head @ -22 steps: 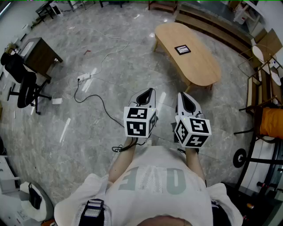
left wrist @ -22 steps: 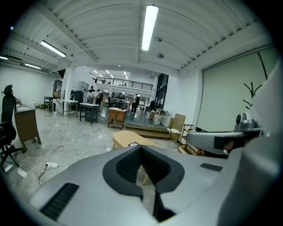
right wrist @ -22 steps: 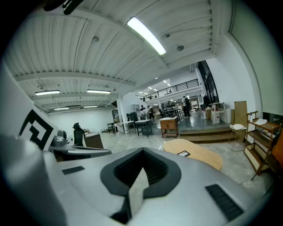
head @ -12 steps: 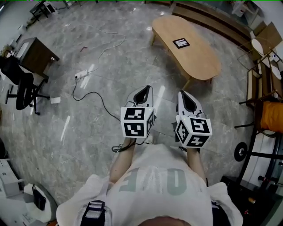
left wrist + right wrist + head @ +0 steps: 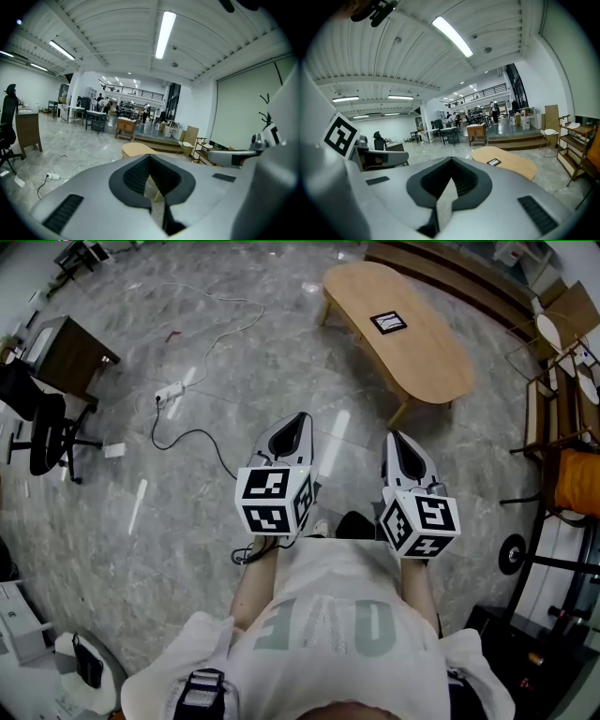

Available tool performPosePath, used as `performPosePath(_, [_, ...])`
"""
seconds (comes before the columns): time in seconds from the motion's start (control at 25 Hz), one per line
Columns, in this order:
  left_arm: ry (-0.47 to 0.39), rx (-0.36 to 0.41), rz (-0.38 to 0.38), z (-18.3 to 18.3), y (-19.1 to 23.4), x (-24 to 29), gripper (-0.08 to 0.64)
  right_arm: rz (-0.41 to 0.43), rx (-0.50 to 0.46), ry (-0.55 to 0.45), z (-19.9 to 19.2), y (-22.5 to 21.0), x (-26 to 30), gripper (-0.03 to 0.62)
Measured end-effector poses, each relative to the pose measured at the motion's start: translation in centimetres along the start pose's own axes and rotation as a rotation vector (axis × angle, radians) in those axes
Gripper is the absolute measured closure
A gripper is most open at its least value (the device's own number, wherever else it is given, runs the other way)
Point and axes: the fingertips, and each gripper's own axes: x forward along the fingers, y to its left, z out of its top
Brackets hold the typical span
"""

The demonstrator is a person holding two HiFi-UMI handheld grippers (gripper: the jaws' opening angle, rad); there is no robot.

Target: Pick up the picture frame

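The long, rounded wooden tabletop [image 5: 427, 367] was carrying a small dark picture frame [image 5: 388, 322], which lay flat about mid-width and a bit toward the far end. The table stood on a shiny grey marbled floor [image 5: 122, 521]. Out on the floor to the left of it lay a white power strip [image 5: 170, 394], with a white cable [image 5: 225, 307] snaking off toward the far side and a black cable [image 5: 192, 435] curling back the near way.

The picture frame [image 5: 389, 322] lies on the wooden table [image 5: 417, 367].
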Motion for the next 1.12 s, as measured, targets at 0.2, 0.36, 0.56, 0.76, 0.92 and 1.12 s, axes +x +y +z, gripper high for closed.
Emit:
performPosePath(0.2, [-0.038,0.026,0.028,1.3,2.5,1.0,0.551,-0.038,0.010,-0.017,-0.2,-1.4,1.4,0.588])
performPosePath(0.36, [-0.051,0.065,0.041,2.3,3.3,2.7,0.551,-0.044,0.017,-0.043,0.2,-2.6,2.7,0.586])
performPosePath(0.56, [-0.073,0.094,0.035,3.5,3.4,5.3,0.551,-0.020,0.026,-0.076,1.3,-3.7,6.1,0.586])
performPosePath(0.76, [-0.086,0.088,0.018,4.5,3.6,9.4,0.551,0.020,0.003,-0.071,2.2,-5.1,11.3,0.586])
performPosePath(0.92, [-0.080,0.088,0.050,6.3,5.9,14.6,0.551,0.036,-0.023,-0.056,4.0,-7.0,17.2,0.587])
performPosePath(1.12, [-0.058,0.065,0.062,9.3,8.3,23.8,0.551,0.050,-0.065,-0.032,7.5,-10.4,25.8,0.586])
